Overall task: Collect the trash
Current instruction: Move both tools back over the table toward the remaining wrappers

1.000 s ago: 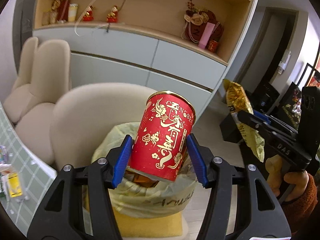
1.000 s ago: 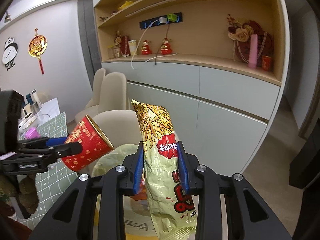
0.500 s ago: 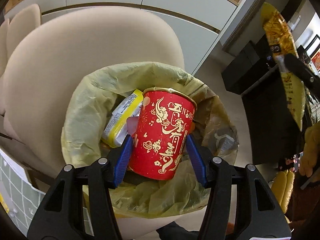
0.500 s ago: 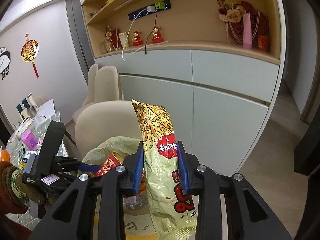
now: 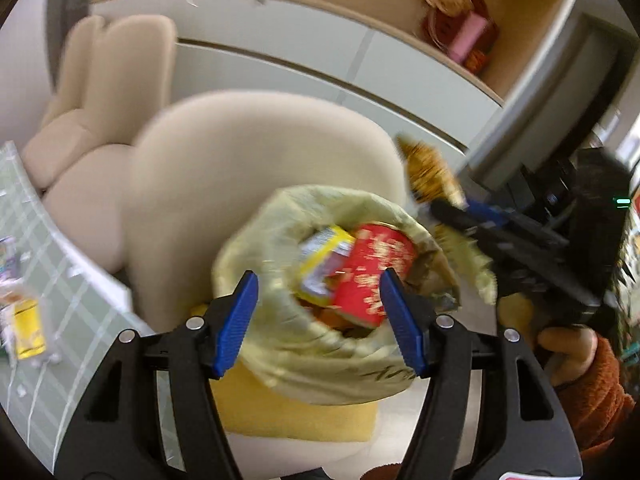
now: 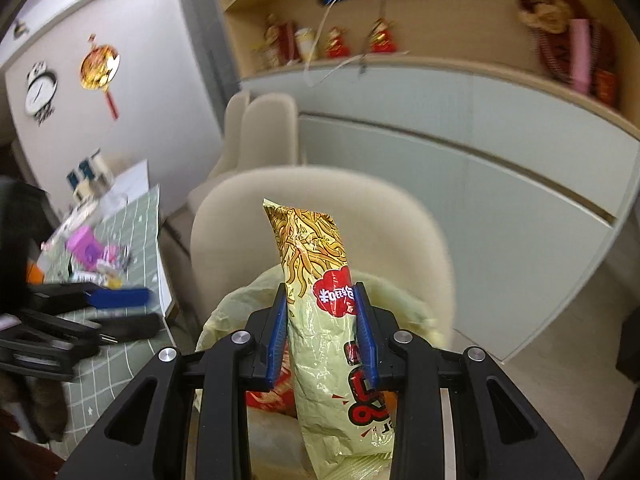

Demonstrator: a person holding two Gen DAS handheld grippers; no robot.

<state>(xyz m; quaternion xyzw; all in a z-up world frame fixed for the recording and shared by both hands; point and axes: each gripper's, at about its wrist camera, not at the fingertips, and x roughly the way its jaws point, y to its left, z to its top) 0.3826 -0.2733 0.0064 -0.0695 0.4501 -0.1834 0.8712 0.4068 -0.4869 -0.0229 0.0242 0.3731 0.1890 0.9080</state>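
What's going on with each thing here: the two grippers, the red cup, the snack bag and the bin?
Left gripper: open, jaws just widened, nothing pressed between them.
Red cup: released, lying tilted inside the bin bag.
Right gripper: shut on the snack bag.
Snack bag: held upright above the bin.
Bin bag: open, partly filled.

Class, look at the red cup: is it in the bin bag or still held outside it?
In. The red cup lies tilted inside the yellow bin bag, beside a yellow packet, clear of the left hand-held gripper.
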